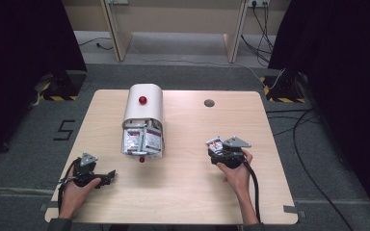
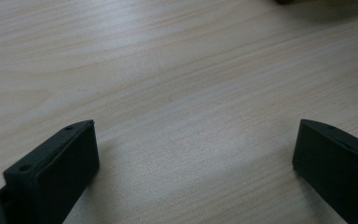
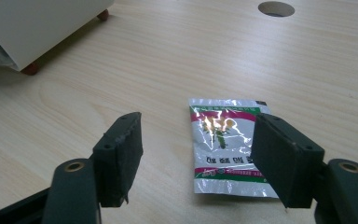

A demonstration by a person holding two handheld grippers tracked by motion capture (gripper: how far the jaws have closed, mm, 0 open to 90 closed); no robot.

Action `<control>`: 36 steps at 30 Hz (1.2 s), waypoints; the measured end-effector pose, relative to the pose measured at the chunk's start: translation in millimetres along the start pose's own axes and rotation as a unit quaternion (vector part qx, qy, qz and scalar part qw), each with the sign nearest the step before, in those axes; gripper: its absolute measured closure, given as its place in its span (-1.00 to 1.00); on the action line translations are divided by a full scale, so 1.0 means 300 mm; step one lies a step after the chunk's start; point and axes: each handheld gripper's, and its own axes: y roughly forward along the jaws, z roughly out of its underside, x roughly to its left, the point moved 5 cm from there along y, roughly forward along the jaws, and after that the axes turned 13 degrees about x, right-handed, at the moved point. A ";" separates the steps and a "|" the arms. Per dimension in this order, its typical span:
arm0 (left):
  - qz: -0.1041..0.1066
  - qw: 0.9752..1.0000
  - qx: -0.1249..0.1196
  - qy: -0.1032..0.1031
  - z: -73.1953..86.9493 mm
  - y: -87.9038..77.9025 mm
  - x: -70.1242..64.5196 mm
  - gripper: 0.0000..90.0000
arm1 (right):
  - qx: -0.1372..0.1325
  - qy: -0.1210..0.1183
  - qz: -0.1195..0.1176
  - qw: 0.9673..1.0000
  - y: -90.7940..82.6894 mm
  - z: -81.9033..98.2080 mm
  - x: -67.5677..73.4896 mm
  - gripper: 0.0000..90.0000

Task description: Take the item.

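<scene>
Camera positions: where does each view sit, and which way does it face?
High view: above the person's side, looking forward and down on the table; both forearms enter from below.
Left gripper view: rides the left hand-held gripper, facing bare tabletop between its open jaws.
Right gripper view: rides the right hand-held gripper, facing a foil sachet lying flat.
Shared: the sachet, the white box and the table's round hole appear in the high and right gripper views.

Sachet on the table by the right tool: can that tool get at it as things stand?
Probably yes. The sachet lies flat on the bare table, right in front of the right tool, whose jaws stand open with nothing between them. Lying flat, it may be hard to pinch.
</scene>
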 end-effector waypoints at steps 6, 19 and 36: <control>0.000 1.000 0.001 0.001 0.000 0.000 0.000 -1.00 | -0.005 0.006 0.001 1.000 -0.015 -0.002 0.005 -0.44; -0.001 1.000 0.001 0.000 0.000 0.000 0.000 -1.00 | -0.009 0.004 -0.003 1.000 -0.052 0.007 0.015 -0.48; -0.001 1.000 0.000 0.001 0.001 -0.001 0.000 -1.00 | -0.007 0.003 -0.001 1.000 -0.079 0.022 0.016 -0.49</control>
